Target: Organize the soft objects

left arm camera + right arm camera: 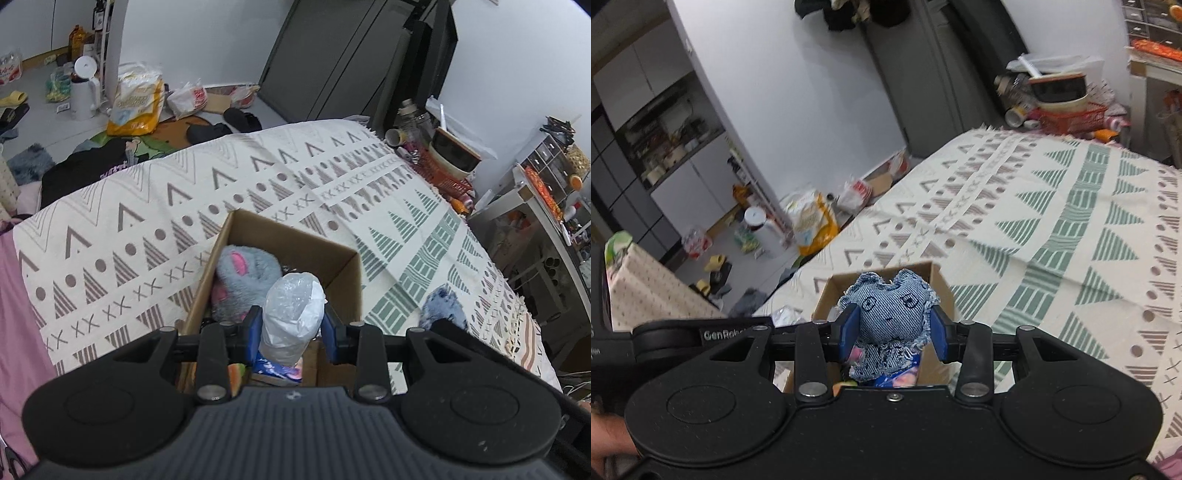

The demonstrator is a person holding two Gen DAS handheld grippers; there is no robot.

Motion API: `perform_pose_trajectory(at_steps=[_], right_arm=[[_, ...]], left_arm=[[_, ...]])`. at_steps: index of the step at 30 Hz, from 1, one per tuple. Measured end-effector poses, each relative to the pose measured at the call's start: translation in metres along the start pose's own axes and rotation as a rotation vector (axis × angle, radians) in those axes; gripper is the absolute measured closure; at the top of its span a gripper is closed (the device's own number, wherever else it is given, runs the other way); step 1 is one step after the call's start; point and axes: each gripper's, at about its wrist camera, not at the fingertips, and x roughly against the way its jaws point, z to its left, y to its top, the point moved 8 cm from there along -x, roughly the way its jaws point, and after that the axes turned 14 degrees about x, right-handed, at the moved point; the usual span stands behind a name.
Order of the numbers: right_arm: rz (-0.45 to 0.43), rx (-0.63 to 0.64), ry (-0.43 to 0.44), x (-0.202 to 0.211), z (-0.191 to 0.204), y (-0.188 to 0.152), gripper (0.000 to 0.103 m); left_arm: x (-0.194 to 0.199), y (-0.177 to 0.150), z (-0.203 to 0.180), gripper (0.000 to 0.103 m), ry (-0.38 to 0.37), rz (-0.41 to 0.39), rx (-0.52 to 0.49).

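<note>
Currently listing, largest first. Bed (258,177): carrying a cream blanket with green and brown triangle patterning, lying flat under everything. Cardboard box (343,266): sitting open on the blanket, already holding a grey-and-pink plush (245,273). Left claw (293,325): clenching a plastic-wrapped white bundle (291,314) over the box opening. Right claw (893,330): gripping a denim doll (892,310) by the head, hovering above the same box (938,280). Blue fuzzy item (443,304): lying loose on the blanket beside the box.

Handling note: lowering each piece well inside the walls before releasing seems wise, one claw at a time, avoiding crowding.

Room: cluttered floor (44,85) with bags and bottles lying beyond the bed.
</note>
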Motion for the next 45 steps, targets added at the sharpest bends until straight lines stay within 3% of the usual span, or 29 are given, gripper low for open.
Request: perform_pose_trajectory(at_steps=[4, 9, 19, 25, 27, 35, 45], right_arm=[[0.040, 0.014, 0.039, -0.013, 0.012, -0.010, 0.061], [0.112, -0.007, 0.088, -0.025, 0.021, -0.022, 0.042], [0.128, -0.084, -0.006, -0.008, -0.017, -0.031, 0.031], [0.104, -0.073, -0.055, 0.006, -0.027, -0.028, 0.018], [0.104, -0.078, -0.062, 0.010, -0.031, -0.027, 0.015], [0.122, -0.085, -0.066, 0.021, -0.038, -0.032, 0.013], [0.083, -0.100, -0.099, 0.058, -0.053, -0.028, 0.006]], left_arm=[[-0.004, 0.000, 0.008, 0.070, 0.011, 0.011, 0.015], [-0.010, 0.000, 0.014, 0.070, 0.014, 0.030, 0.046], [-0.015, -0.006, 0.003, 0.070, 0.018, 0.043, 0.026], [-0.011, -0.008, -0.008, 0.058, 0.038, 0.039, 0.002], [-0.006, -0.008, -0.010, 0.049, 0.035, 0.029, 0.007], [0.009, -0.011, -0.014, 0.027, 0.100, -0.004, -0.026], [0.035, -0.025, -0.035, 0.024, 0.101, -0.014, -0.095]])
